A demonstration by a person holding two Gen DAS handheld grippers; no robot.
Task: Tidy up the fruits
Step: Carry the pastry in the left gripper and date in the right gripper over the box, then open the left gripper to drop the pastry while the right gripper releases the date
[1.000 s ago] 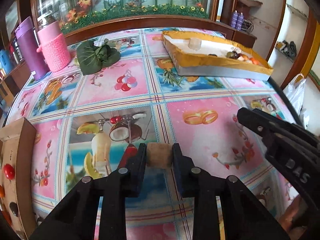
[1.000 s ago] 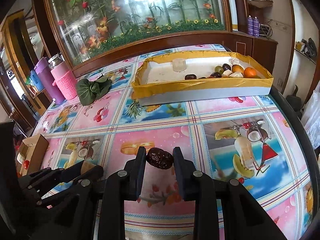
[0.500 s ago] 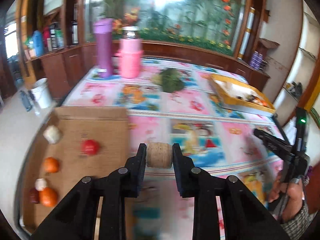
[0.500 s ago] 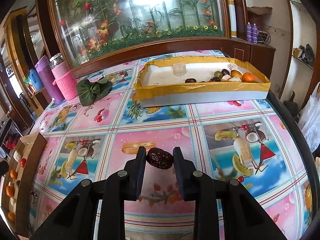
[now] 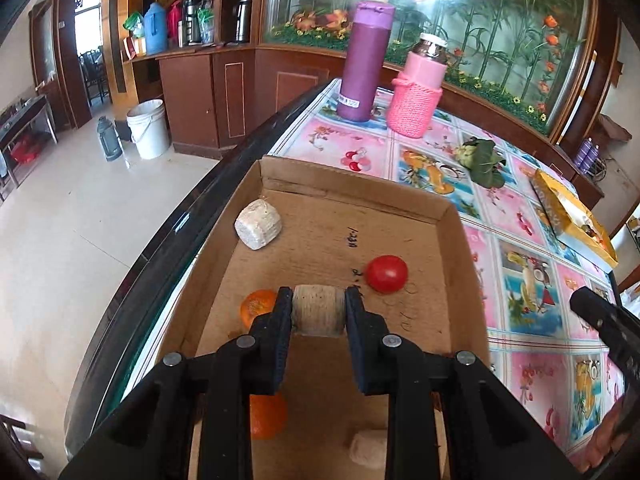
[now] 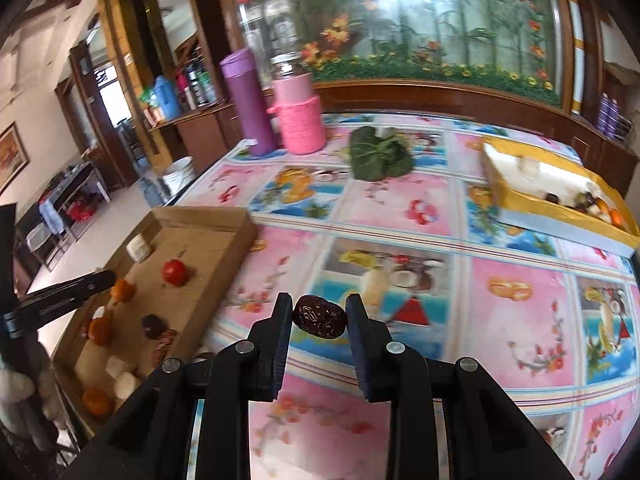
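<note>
My left gripper (image 5: pixel 319 312) is shut on a tan, rough round fruit (image 5: pixel 319 314) and hangs over the open cardboard box (image 5: pixel 452 240). The box floor holds a red tomato (image 5: pixel 387 274), oranges (image 5: pixel 258 306), and a pale cube-like fruit (image 5: pixel 258 224). My right gripper (image 6: pixel 319 317) is shut on a dark wrinkled date (image 6: pixel 319 316) above the patterned tablecloth, right of the cardboard box (image 6: pixel 224 236). Far right sits the yellow-rimmed tray (image 6: pixel 560 216) with several mixed fruits. The left gripper (image 6: pixel 60 304) shows at the left edge of the right wrist view.
A purple flask (image 5: pixel 366 60) and a pink knit-covered jar (image 5: pixel 420 88) stand at the table's far end, with a green leafy bundle (image 5: pixel 482 158) beside them. The table's dark edge (image 5: pixel 192 216) runs just left of the box; floor and a white bucket (image 5: pixel 149 128) lie beyond.
Both grippers swung left, each still holding its fruit. The left one went from over the tablecloth to over the cardboard box. The right view turned from the yellow tray toward the box.
</note>
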